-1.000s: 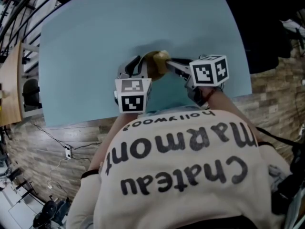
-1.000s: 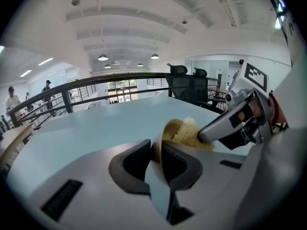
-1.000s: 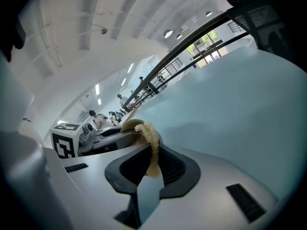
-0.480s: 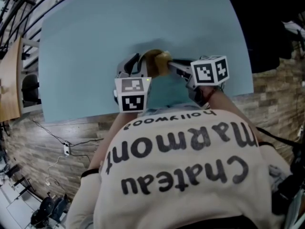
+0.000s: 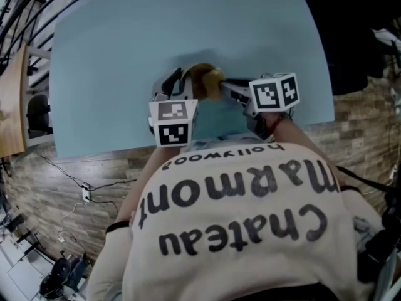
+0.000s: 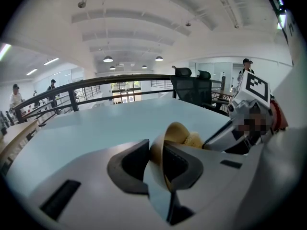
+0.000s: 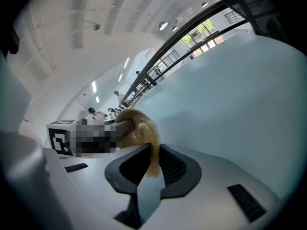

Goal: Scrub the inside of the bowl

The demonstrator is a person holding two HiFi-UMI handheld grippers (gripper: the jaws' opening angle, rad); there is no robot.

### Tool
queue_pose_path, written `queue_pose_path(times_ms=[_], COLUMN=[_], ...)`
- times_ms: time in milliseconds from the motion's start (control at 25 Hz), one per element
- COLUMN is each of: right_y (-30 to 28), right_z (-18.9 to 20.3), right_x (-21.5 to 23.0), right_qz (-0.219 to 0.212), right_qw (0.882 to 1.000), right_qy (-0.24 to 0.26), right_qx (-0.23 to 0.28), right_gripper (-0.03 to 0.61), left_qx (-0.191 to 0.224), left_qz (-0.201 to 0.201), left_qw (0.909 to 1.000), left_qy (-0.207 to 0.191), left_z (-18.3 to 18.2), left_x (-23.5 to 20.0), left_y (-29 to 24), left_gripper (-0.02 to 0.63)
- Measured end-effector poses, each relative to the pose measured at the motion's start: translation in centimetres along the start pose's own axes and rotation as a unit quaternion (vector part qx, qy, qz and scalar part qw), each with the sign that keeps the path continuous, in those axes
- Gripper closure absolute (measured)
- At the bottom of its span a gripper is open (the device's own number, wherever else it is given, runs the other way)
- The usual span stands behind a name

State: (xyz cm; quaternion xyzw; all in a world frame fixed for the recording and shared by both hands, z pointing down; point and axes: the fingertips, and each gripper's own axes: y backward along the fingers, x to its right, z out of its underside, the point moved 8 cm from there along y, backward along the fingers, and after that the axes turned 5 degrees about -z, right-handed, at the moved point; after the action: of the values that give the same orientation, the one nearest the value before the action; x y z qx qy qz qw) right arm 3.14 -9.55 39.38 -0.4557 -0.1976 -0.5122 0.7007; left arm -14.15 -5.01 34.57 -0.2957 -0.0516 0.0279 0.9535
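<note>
Near table (image 5: 113, 61) edge, centre: bowl (image 5: 199, 79), tilted, rim pinched in left gripper (image 6: 156, 151). Right gripper (image 7: 152, 158) clamps sponge (image 7: 147, 131) inside it. Sponge sits barely lower than a second ago, so likely mid-scrub.

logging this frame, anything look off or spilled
Nothing spilled or damaged. The bowl is tipped sideways, only because the left gripper grips its rim while the right gripper holds a sponge inside it.

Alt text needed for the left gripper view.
The left gripper clamps the rim of a tan round bowl tipped on its side over a pale blue table. The right gripper holds a yellow fibrous scrub pad in its opening.
</note>
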Motion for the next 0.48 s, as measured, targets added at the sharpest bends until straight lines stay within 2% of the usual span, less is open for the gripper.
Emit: queue_pose_path(times_ms=[480], right_y=[-0.64], right_z=[0.58], right_x=[-0.56], right_qz=[0.004], right_qw=[1.0], right_qy=[-0.001], right_qx=[-0.007], right_gripper=[0.517], left_qx=[0.006], left_qz=[0.004], left_qw=[1.0], left_qy=[0.001], left_z=[0.04], left_x=[-0.52], left_y=[0.21], left_gripper=[0.56])
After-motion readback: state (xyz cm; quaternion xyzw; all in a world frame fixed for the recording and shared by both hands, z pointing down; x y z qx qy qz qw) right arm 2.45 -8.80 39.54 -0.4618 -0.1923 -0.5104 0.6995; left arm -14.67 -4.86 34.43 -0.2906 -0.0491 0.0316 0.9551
